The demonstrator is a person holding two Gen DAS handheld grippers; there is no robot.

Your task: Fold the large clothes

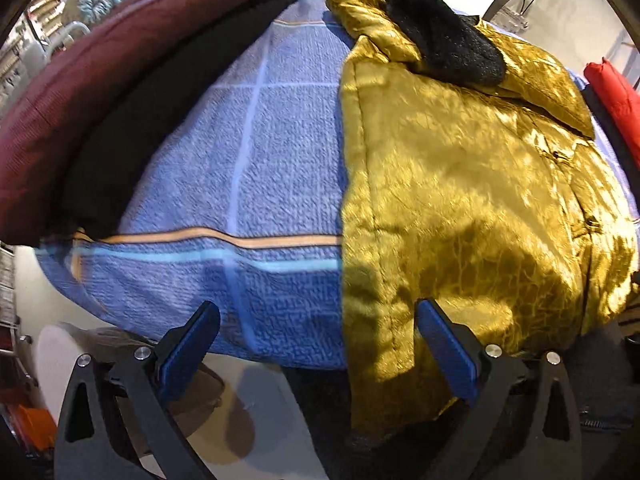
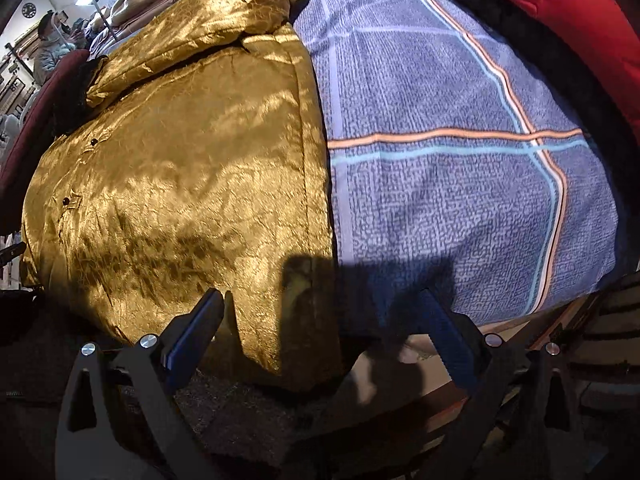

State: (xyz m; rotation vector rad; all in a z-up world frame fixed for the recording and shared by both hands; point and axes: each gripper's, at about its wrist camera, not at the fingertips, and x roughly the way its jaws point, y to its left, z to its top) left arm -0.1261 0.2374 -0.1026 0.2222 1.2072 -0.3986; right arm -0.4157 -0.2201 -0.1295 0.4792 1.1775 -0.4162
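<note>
Jacket (image 1: 472, 200): gold, flat on blue sheet (image 1: 248, 152), frame right.
Left hand-held gripper (image 1: 318, 344): agape, empty.
Right hand-held gripper (image 2: 320, 336): agape, empty.

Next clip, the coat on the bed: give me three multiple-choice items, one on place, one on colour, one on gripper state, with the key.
1. Where does the gold jacket lie?
A. on the blue plaid bedspread
B. on the floor
C. on a hanger

2. What colour is the fuzzy collar at its neck?
A. white
B. black
C. orange

3. How do the left gripper and right gripper stand?
A. both shut on the hem
B. one open, one shut
C. both open, holding nothing

Key: 1 A, the jacket is spread flat on the plaid cover. 2 B, the dark pile shows in the left wrist view. 3 C, each view shows fingers wide apart with no cloth pinched.
</note>
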